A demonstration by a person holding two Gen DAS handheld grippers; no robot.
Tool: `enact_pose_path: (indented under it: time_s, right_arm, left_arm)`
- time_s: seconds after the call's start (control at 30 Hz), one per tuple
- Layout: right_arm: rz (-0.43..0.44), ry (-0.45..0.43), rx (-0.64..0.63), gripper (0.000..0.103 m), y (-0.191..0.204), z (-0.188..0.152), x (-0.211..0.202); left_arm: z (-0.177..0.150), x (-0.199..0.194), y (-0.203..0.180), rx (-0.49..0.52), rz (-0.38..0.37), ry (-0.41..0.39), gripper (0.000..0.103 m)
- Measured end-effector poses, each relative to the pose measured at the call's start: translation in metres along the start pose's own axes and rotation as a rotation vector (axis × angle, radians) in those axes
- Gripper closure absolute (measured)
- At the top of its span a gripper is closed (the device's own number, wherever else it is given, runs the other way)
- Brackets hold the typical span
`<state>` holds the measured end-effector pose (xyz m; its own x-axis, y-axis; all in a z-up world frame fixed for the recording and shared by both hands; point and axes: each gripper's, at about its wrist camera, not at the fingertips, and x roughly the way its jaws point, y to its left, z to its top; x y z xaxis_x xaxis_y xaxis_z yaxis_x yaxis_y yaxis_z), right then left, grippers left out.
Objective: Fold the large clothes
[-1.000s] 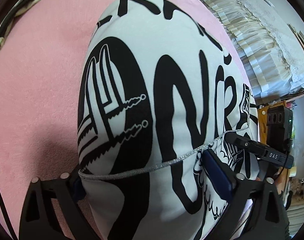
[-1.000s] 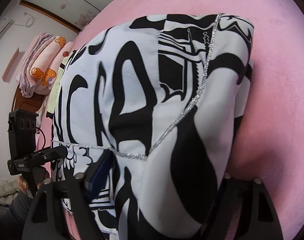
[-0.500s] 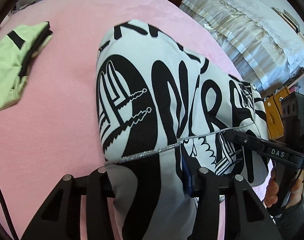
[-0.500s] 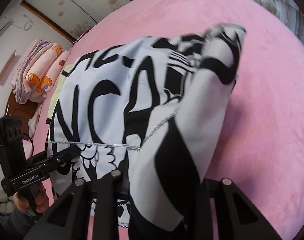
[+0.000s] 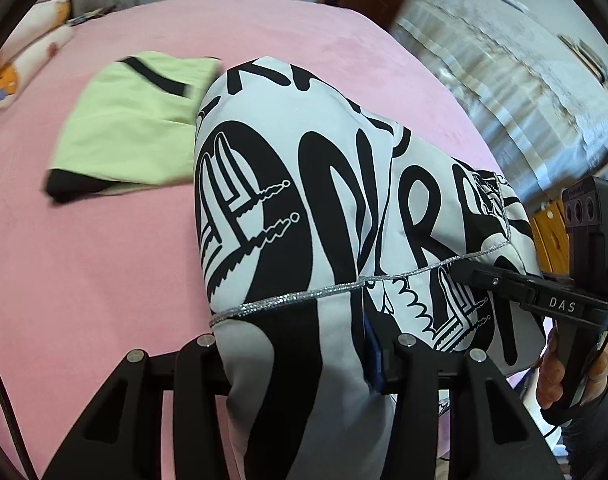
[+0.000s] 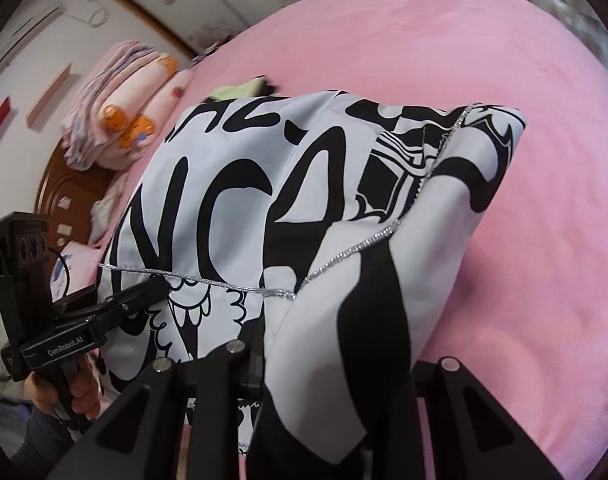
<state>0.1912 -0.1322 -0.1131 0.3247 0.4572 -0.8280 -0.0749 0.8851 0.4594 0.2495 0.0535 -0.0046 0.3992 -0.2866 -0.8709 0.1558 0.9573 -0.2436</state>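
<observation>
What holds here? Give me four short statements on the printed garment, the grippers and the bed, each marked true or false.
1. The left gripper is shut on the black-and-white garment. True.
2. The right gripper hangs open, away from the garment. False: cloth is bunched between its fingers.
3. A light green garment lies on the pink bedspread beyond the printed one. True.
4. The printed garment lies flat and spread out on the bed. False: its near edge is lifted by both grippers.
</observation>
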Motion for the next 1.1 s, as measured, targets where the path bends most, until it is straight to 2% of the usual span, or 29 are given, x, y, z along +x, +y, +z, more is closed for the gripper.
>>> enact_pose_path:
  time_s: [0.2,0.43,0.63,0.7,0.73,0.8,0.83,0.9,0.93,0.97,1.0,1.07,1.1]
  right_arm:
    - [0.069,0.012,-0.078,0.078,0.091,0.045,0.043]
    - [0.101,-0.054,-0.144,0.078,0.164,0.135,0.099]
    - [0.120,-0.151,-0.146,0.078,0.185,0.214,0.152]
    - [0.126,-0.171,-0.130,0.078,0.182,0.232,0.170]
    - [0.139,-0.170,-0.107,0.078,0.178,0.243,0.184]
    - [0.152,-0.153,-0.058,0.078,0.165,0.254,0.212]
    - [0.156,-0.145,-0.038,0.078,0.156,0.255,0.223]
    - [0.140,-0.092,0.010,0.074,0.135,0.251,0.260]
    - [0.127,-0.066,0.023,0.065,0.126,0.248,0.278]
    - [0.087,-0.045,0.019,0.059,0.115,0.242,0.297]
    - [0.070,-0.044,0.022,0.046,0.106,0.236,0.309]
    - [0.132,-0.051,0.048,0.043,0.094,0.231,0.314]
    - [0.157,-0.048,0.052,0.041,0.091,0.230,0.314]
  left_arm:
    - [0.038,-0.045,0.095,-0.022,0.057,-0.051,0.058]
    - [0.133,-0.055,0.211,-0.052,0.074,-0.128,0.058]
    - [0.212,-0.023,0.272,-0.031,0.082,-0.179,0.058]
    - [0.234,-0.001,0.296,-0.035,0.075,-0.168,0.057]
    - [0.248,0.017,0.294,-0.038,0.076,-0.157,0.056]
    - [0.258,0.051,0.315,-0.038,0.077,-0.113,0.054]
    - [0.260,0.068,0.325,-0.043,0.085,-0.086,0.051]
    - [0.256,0.108,0.347,-0.072,0.126,-0.032,0.034]
    - [0.250,0.128,0.360,-0.102,0.160,-0.020,0.016]
    - [0.244,0.140,0.372,-0.144,0.172,-0.033,0.004]
    - [0.237,0.147,0.385,-0.190,0.149,-0.056,0.000]
    - [0.232,0.147,0.400,-0.239,0.076,-0.074,0.000]
    - [0.231,0.144,0.406,-0.254,0.062,-0.077,0.000]
